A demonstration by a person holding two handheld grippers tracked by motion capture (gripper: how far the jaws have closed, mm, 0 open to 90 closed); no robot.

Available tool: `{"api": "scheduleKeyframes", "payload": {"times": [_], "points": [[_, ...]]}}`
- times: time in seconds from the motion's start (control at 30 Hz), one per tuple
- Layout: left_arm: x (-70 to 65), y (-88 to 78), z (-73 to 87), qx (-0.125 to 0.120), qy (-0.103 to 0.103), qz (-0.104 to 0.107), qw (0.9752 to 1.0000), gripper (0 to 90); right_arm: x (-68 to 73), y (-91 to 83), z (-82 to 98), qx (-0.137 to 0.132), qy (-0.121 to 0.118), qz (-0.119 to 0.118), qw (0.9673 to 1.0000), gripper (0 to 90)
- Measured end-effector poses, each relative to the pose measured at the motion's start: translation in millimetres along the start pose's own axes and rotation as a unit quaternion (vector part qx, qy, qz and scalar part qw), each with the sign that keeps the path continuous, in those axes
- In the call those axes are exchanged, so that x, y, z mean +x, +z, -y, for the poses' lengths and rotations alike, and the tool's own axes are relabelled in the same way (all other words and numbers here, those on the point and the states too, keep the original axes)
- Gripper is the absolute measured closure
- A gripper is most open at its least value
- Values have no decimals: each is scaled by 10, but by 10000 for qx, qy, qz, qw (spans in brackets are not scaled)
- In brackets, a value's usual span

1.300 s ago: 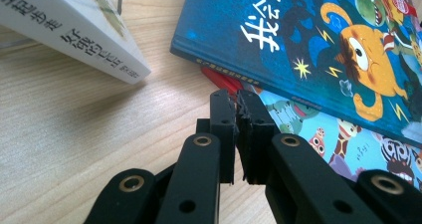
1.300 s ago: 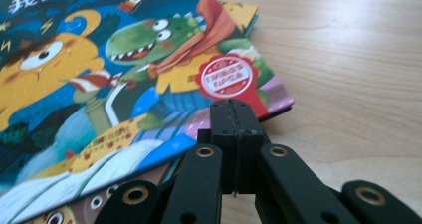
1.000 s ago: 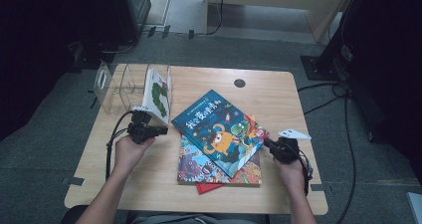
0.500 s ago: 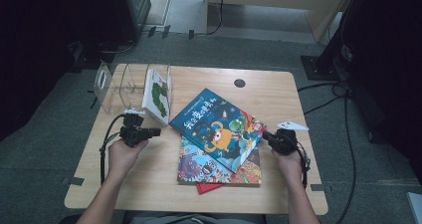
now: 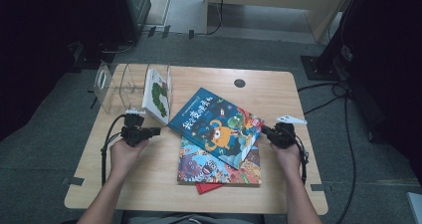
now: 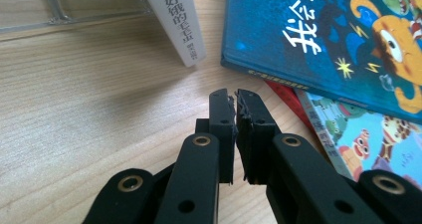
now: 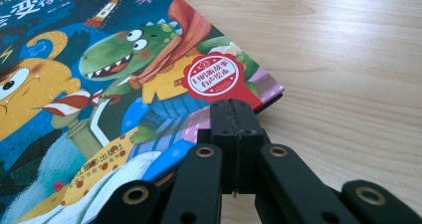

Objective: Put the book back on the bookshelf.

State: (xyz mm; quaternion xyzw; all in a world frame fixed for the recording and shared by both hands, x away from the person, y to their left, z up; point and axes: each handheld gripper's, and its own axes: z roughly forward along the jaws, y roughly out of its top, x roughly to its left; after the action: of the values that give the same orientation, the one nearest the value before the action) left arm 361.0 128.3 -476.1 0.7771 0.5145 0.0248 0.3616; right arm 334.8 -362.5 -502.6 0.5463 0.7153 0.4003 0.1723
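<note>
blue picture book [image 5: 216, 127] lies askew atop the stack, both grippers' jaws closed, empty.

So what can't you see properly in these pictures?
- Red book: high view, covered by the two books stacked on it; a corner peeks out.
- Middle book: the blue book hides its upper half.
- White book: left gripper view, top edge cuts it off.

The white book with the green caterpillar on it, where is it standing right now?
In the high view the white book leans upright in the clear rack at the table's far left, just beyond the left gripper and beside the blue book.
</note>
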Motion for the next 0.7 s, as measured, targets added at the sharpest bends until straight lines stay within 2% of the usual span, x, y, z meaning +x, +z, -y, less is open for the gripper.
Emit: {"api": "scheduleKeyframes", "payload": {"times": [0.13,0.33,0.4,0.47,0.5,0.53,0.7], "points": [[8,18,-3,-38,-5,-31,10000,864,-14,36,-12,-71,9,-15,10000,900],[-4,80,-44,-30,59,-20,10000,860,-32,96,-76,-27,50,-38,10000,900],[2,102,-46,-18,23,38,10000,860,-34,117,-96,-26,66,-41,10000,900],[33,115,-39,-51,-155,240,9996,860,-36,143,-109,-47,44,-42,10000,900],[43,116,-34,-76,-192,260,9994,861,-39,159,-122,-55,52,-50,10000,900],[47,121,-25,-87,-165,180,9997,863,-44,184,-146,-44,64,-75,9999,900],[84,130,-6,-129,-213,164,9996,857,-36,216,-166,-53,79,-74,9999,900]]}}
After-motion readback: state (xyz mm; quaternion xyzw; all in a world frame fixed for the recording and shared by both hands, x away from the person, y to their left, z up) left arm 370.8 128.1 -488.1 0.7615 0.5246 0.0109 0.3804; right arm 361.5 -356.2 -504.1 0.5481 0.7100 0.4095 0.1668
